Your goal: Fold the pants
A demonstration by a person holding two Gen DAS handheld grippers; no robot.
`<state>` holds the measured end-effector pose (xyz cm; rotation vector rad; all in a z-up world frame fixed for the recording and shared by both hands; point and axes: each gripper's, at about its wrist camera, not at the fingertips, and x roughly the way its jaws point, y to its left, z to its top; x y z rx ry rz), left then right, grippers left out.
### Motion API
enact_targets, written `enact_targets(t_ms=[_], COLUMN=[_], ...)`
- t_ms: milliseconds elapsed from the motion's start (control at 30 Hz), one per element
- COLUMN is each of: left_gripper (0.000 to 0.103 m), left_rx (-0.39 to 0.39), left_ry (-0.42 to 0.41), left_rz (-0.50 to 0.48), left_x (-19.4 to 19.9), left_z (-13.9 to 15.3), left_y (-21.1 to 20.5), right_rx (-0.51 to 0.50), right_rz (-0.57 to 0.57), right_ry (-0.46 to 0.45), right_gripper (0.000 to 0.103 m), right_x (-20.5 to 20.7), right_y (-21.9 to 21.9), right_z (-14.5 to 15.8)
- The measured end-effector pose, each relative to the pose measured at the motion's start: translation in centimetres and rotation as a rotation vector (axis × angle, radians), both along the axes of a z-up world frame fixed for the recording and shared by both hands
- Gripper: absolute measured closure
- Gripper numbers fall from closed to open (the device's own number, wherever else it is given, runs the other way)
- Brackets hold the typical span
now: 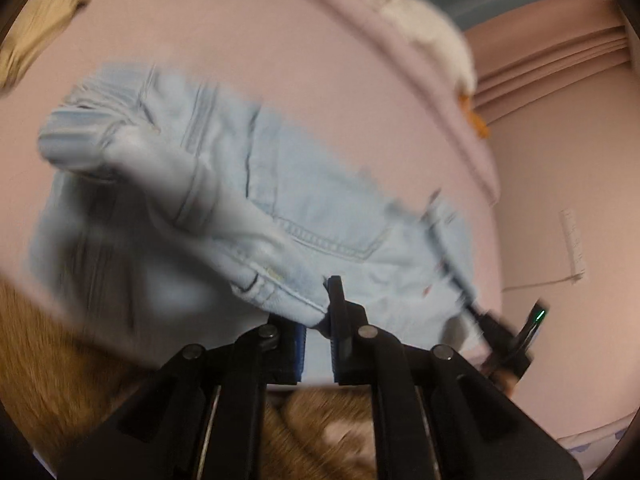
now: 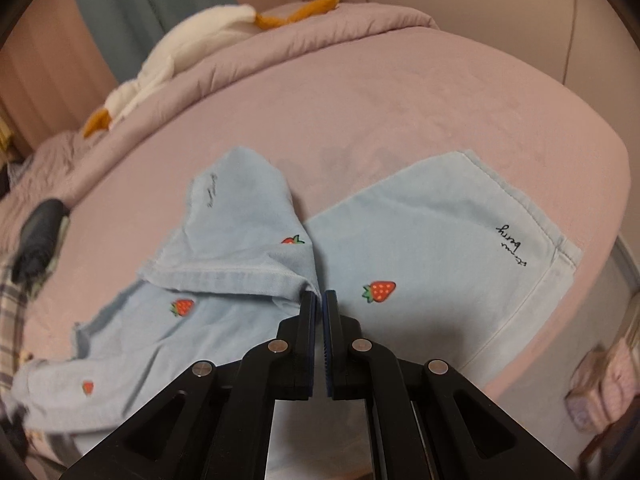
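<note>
Pants lying spread on the pink bed, both grippers pinching denim edges: left gripper fingers clamping the waistband corner, right gripper fingers clamping a leg hem fold, garment stretching away ahead of both

In the left wrist view most of the pants smear with motion blur; only the pocket stitching near centre reads clearly. The left gripper covers the cloth edge it pinches, with the left finger tip tucked behind denim. At four o'clock, a dark device is streaked, possibly the other gripper. In the right wrist view, the right gripper hides the fold it bites. At nine o'clock plaid fabric is cut off by the rim.
</note>
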<state>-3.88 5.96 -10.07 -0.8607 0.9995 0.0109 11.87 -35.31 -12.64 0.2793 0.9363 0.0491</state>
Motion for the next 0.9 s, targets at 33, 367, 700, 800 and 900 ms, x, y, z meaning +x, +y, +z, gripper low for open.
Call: enact_targets(t_ms=[33,367,700,800,900], left_gripper=[0.094,0.082,0.045,0.045,0.045], left_rx=[0.0,-0.026,0.072,0.048,0.033], left_ry=[0.038,0.107,0.05,0.043,0.039], left_rz=[-0.002,0.025,0.126,0.137,0.147], left_x=[-0.4,-1.3,-2.0,-1.5,-1.6], left_z=[-1.2,-3.7,-2.8,-3.3,-3.5], left_y=[-0.2,0.1,2.8,3.5,3.8], right_rx=[-0.023,-0.39,-0.676,-0.715,-0.66], right_rz=[0.008,0.095,0.289,0.348,0.387], right_ry=[0.012,0.045,-0.076,-0.102,-0.086], right_gripper=[0.1,0.072,0.058,0.058,0.058], right_x=[0.2,1.3,1.4,2.5,3.3], right_y=[0.2,4.3,11.2,13.5,14.1], right_z=[-0.2,-0.2,1.1,0.6,0.6])
